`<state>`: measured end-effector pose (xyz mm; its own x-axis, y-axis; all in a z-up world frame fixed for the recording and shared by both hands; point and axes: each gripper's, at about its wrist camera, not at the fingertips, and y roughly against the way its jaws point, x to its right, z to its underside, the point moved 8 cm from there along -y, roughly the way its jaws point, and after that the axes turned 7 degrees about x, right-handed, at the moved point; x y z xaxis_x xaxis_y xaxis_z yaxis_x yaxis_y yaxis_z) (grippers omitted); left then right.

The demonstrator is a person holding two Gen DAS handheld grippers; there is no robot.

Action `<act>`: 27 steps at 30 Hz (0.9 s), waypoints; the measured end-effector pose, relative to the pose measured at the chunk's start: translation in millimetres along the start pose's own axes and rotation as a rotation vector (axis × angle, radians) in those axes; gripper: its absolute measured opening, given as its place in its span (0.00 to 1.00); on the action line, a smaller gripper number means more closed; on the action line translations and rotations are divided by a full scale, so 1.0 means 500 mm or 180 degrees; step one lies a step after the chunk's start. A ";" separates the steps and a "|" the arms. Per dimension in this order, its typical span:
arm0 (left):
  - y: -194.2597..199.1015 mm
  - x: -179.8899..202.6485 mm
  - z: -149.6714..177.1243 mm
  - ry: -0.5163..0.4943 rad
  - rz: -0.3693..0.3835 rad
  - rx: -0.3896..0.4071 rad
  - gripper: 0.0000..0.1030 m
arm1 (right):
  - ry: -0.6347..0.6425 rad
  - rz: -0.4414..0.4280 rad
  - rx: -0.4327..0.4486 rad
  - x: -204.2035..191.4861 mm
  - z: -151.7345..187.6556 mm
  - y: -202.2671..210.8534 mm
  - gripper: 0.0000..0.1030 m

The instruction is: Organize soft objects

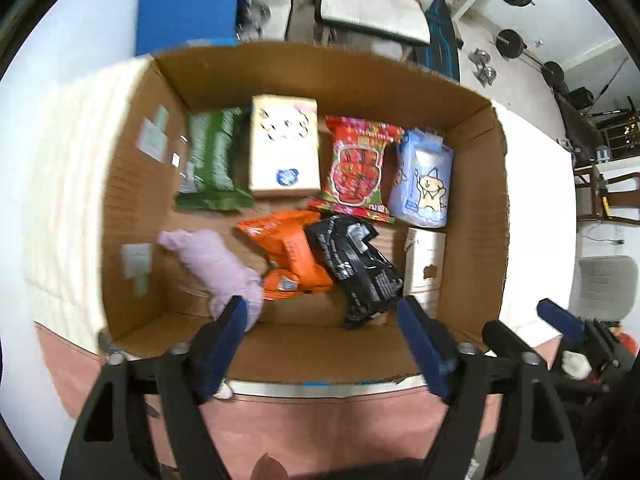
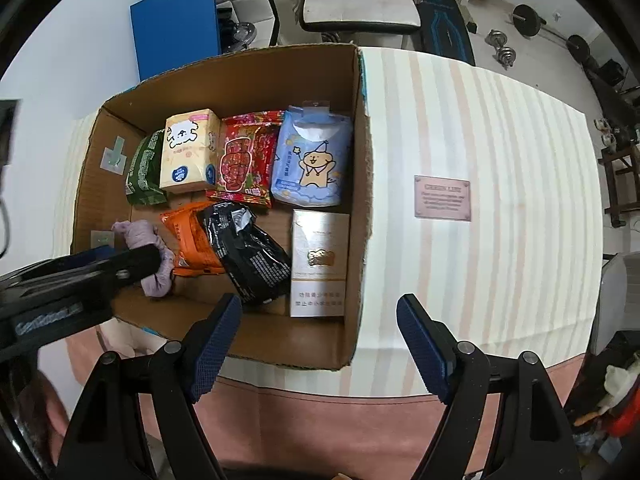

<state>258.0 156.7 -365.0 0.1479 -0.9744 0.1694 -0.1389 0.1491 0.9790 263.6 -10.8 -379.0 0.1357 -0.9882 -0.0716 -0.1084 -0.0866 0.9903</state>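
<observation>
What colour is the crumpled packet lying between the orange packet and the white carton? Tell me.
Black packet, clearest in the right wrist view.

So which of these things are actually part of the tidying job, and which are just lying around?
Part of the job:
cardboard box
purple cloth
green pack
cream tissue pack
red snack bag
blue tissue pack
orange pouch
black pouch
white carton

Just lying about:
pink card
striped tablecloth
chair
dumbbells

The left wrist view is motion-blurred, so print on the green packet (image 1: 212, 160) cannot be read; the lilac cloth (image 2: 154, 258) is partly hidden by a gripper finger
</observation>
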 end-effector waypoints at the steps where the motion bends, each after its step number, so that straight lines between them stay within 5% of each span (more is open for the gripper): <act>1: 0.014 0.000 0.004 -0.0032 -0.0081 0.0098 0.87 | 0.0004 0.0020 0.0018 0.002 0.002 0.002 0.84; 5: 0.046 -0.018 0.010 -0.0093 -0.0308 0.0312 0.99 | 0.0015 0.0059 0.0070 0.006 0.013 0.010 0.90; 8: 0.061 -0.023 0.010 -0.0104 -0.0426 0.0475 0.99 | -0.0012 0.0043 0.0132 0.008 0.019 0.020 1.00; 27: 0.120 -0.027 0.038 -0.0061 -0.0579 0.0772 0.99 | -0.0019 0.0143 0.0404 0.022 0.030 0.076 1.00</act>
<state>229.1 175.6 -310.9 0.1735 -0.9848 -0.0108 -0.3420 -0.0705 0.9371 246.4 -26.9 -344.1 0.1220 -0.9921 -0.0286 -0.2379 -0.0572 0.9696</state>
